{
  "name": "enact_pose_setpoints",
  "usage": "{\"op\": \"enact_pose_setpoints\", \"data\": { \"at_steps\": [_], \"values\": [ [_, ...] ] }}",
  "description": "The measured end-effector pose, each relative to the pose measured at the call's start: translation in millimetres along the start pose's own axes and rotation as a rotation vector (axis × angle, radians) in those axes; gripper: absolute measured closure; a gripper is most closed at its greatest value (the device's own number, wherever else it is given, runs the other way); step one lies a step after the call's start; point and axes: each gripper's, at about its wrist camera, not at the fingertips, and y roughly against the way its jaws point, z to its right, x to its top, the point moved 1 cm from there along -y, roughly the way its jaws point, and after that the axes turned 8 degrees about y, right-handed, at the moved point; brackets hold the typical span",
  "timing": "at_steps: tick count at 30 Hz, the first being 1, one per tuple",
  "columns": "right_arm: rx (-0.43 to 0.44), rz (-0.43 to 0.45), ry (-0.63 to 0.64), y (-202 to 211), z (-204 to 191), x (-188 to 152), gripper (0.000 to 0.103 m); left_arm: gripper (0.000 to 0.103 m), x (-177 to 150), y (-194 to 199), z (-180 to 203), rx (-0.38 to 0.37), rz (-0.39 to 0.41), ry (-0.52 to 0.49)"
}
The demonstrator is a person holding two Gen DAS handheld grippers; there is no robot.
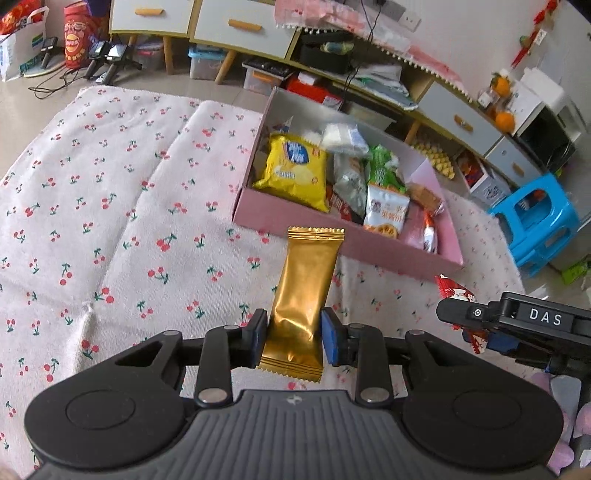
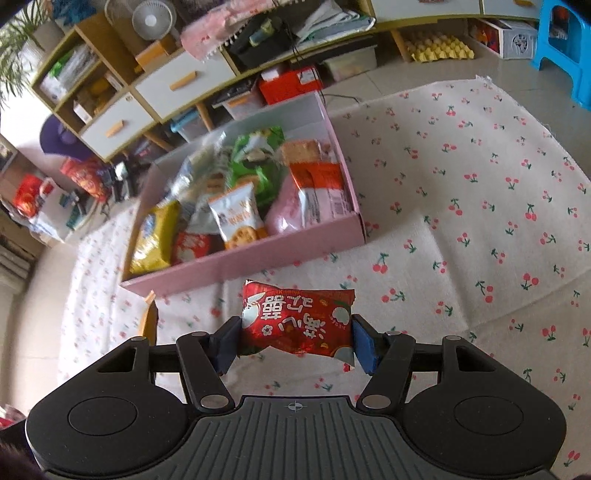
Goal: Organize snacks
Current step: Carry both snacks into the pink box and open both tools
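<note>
My left gripper [image 1: 293, 338] is shut on a long gold snack packet [image 1: 306, 295], gripped near its lower end and held above the cherry-print cloth. Beyond it stands the pink box [image 1: 295, 225], holding several snacks, among them a yellow chip bag [image 1: 295, 170]. My right gripper [image 2: 295, 343] is shut on a red snack packet [image 2: 295, 321] with white lettering, held across its width, just short of the pink box [image 2: 236, 262]. In the left wrist view the right gripper [image 1: 480, 328] shows at the right edge with the red packet [image 1: 454, 291] poking out of it.
The cherry-print cloth [image 1: 110, 184] covers the work surface. Behind the box run low cabinets with orange handles [image 1: 243, 26] and storage bins on the floor. A blue plastic stool [image 1: 535, 218] stands at the right. A yellow egg tray [image 2: 439, 48] lies on the floor.
</note>
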Motion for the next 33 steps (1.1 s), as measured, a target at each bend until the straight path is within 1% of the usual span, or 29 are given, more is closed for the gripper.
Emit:
{"op": "enact_pose_setpoints", "data": {
  "at_steps": [6, 11, 16, 20, 26, 30, 33],
  "values": [
    [0.035, 0.069, -0.025, 14, -2, 14, 0.041, 0.075, 12, 11, 4, -0.040, 0.040, 0.044],
    [0.043, 0.141, -0.072, 18, 3, 25, 0.041, 0.075, 24, 15, 9, -0.082, 0.077, 0.092],
    [0.079, 0.192, -0.138, 15, 13, 36, 0.041, 0.075, 33, 13, 17, -0.085, 0.151, 0.101],
    [0.117, 0.213, -0.172, 8, 16, 43, 0.040, 0.075, 46, 5, 18, -0.103, 0.175, 0.138],
    [0.130, 0.220, -0.150, -6, 14, 47, 0.040, 0.075, 68, -5, 18, -0.070, 0.226, 0.076],
    [0.124, 0.220, -0.162, -16, 17, 46, 0.040, 0.075, 90, -19, 15, -0.029, 0.233, 0.065],
    [0.104, 0.226, -0.140, -23, 16, 47, 0.040, 0.075, 103, -30, 19, -0.014, 0.230, 0.045]
  ]
}}
